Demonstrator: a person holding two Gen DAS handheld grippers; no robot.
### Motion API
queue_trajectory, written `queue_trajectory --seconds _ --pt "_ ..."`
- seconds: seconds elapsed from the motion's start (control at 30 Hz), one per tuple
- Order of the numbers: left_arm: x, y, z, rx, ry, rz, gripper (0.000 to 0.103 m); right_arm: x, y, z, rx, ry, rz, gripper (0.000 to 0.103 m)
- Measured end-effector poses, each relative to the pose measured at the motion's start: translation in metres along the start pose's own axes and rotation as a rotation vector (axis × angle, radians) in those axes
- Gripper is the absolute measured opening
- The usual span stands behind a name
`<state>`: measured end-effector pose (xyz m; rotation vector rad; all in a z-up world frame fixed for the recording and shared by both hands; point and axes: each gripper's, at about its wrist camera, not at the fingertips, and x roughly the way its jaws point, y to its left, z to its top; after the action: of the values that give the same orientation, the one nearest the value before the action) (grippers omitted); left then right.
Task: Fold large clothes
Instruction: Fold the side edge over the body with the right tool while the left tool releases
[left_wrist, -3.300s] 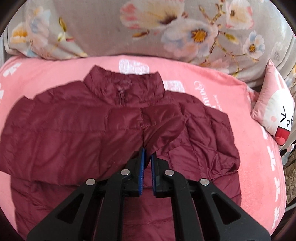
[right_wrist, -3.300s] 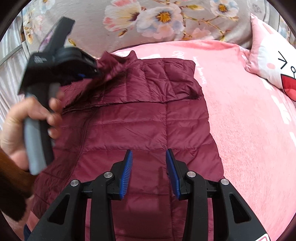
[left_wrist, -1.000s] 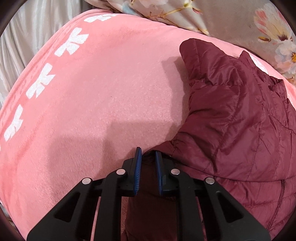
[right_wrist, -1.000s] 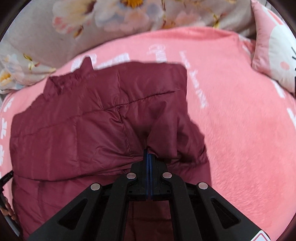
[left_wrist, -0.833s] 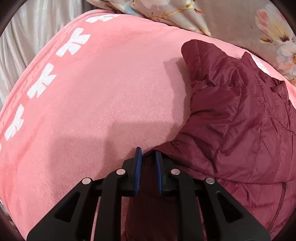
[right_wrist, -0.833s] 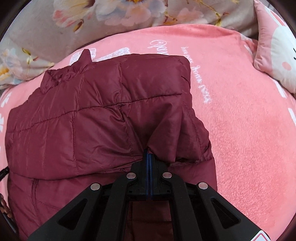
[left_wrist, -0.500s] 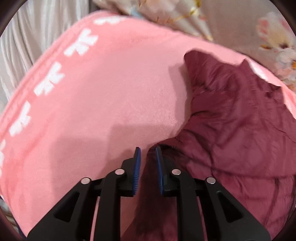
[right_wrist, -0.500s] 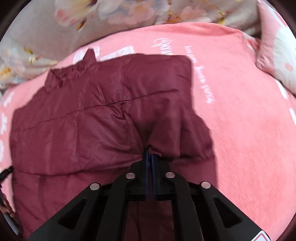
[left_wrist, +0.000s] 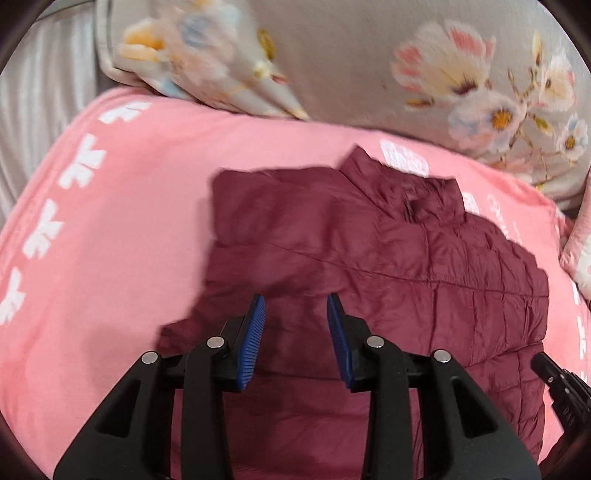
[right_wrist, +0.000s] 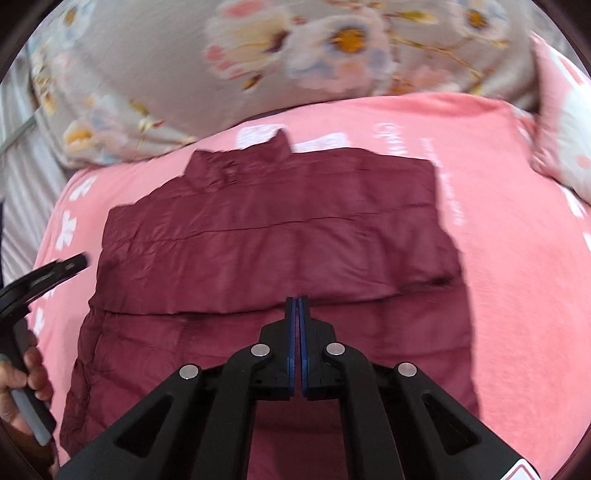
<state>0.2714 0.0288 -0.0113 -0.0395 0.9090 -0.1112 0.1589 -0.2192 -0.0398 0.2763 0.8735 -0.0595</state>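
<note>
A maroon puffer jacket (left_wrist: 406, 266) (right_wrist: 280, 236) lies collar-away on the pink blanket (left_wrist: 122, 229). Both its sleeves are folded flat across the chest. In the left wrist view my left gripper (left_wrist: 296, 325) hovers open over the folded left sleeve, with nothing between its blue pads (left_wrist: 255, 332). My right gripper (right_wrist: 298, 306) is shut just above the lower edge of the folded sleeves, and no cloth shows between its pads. The right gripper's tip (left_wrist: 561, 384) pokes in at the lower right of the left wrist view. A hand (right_wrist: 22, 376) holds the left gripper's handle (right_wrist: 44, 275) at the jacket's left side.
Flowered grey pillows (left_wrist: 424, 66) (right_wrist: 258, 62) line the far side of the bed. A pink cartoon cushion (right_wrist: 565, 147) sits at the right. Grey curtain folds (left_wrist: 33, 110) hang beyond the blanket's left edge. Bare blanket (right_wrist: 524, 295) lies on both sides of the jacket.
My left gripper opened, let go of the sleeve and drew back toward the jacket's middle. My right gripper came off the other sleeve and drew back. Both sleeves now lie flat.
</note>
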Motion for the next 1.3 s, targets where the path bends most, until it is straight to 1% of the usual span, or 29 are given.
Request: queue_trajectory --seconds 0.17,0.27,0.47,0.53,0.73,0.9,0.97,1.03,1.1,1.17,1.23,1.3 --pt "0.034 -0.019 -0.013 0.003 0.066 -0.007 0.033 0.03 0.027 0.007 -0.045 0.038 0.013 0.002" --pt "0.05 -0.024 -0.022 0.004 0.094 0.009 0.034 0.048 0.039 0.006 -0.064 0.07 0.006 0.002" --pt "0.064 -0.024 -0.027 0.025 0.107 0.039 0.035 0.083 0.039 -0.008 -0.072 0.168 -0.012 0.0" --pt "0.066 -0.023 -0.029 0.031 0.107 0.046 0.035 0.09 0.038 -0.013 -0.073 0.17 -0.014 0.0" --pt "0.069 -0.028 -0.03 0.049 0.098 0.073 0.035 0.09 0.048 -0.015 -0.128 0.161 -0.062 0.0" --pt "0.068 -0.028 -0.028 0.041 0.103 0.075 0.035 0.09 0.05 -0.014 -0.133 0.168 -0.071 0.0" --pt "0.064 -0.028 -0.027 0.041 0.114 0.071 0.035 0.088 0.051 -0.011 -0.138 0.176 -0.074 0.0" --pt "0.052 -0.024 -0.022 0.036 0.109 0.04 0.035 0.078 0.049 -0.007 -0.123 0.164 -0.053 0.0" --pt "0.036 -0.019 -0.013 0.047 0.066 0.046 0.035 0.06 0.042 0.0 -0.11 0.119 -0.052 0.0" --pt "0.023 -0.014 -0.002 0.073 0.023 0.079 0.037 0.041 0.027 0.012 -0.082 0.072 -0.067 0.0" --pt "0.021 -0.008 0.006 0.079 0.009 0.107 0.038 0.032 0.008 0.021 -0.058 0.048 -0.097 0.0" --pt "0.026 0.001 0.011 0.073 0.017 0.129 0.038 0.031 -0.009 0.024 -0.035 0.043 -0.133 0.0"
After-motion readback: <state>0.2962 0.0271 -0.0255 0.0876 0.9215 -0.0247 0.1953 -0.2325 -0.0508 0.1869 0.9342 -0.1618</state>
